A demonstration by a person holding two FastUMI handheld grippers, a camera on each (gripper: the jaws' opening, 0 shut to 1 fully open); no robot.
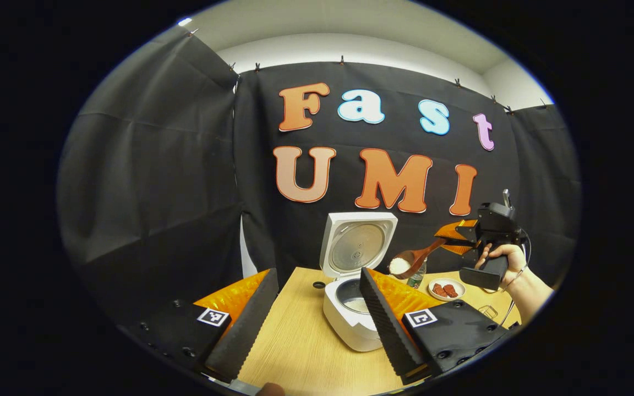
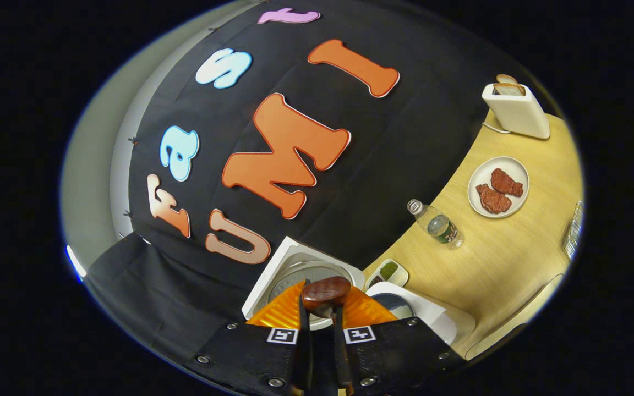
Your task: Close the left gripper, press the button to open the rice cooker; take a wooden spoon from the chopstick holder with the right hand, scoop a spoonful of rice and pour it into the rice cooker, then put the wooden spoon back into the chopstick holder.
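Right claw (image 1: 443, 237) is clamped on the handle of the spoon (image 1: 411, 260), held up in the air by a hand (image 1: 501, 254) off to the right of the cooker (image 1: 350, 313). Heaped white rice (image 1: 399, 265) sits in the bowl of that spoon, which hangs just to the right of the raised lid (image 1: 356, 242) and above the counter (image 1: 300, 346). From the right gripper view, the same claw (image 2: 321, 335) has its fingers drawn close together with the spoon's (image 2: 325, 292) handle pinched between them, and the bowl's dark back faces the camera. Below it there the cooker's lid (image 2: 295, 269) stands open and a sliver of the pot's rim (image 2: 399, 302) peeks out beside the fingers. Left claw (image 1: 314, 313) is spread wide and grips nothing, its two fingers framing the counter, with the cooker just ahead and to the right between them. Inside the open pot (image 1: 350, 301) a pale layer lies at the bottom. Further along the counter (image 2: 504, 264) sit a bottle (image 2: 437, 224), a plate (image 2: 498, 187) with two reddish pieces, a small dish (image 2: 387, 271) and a toaster (image 2: 515, 110) with bread in it.
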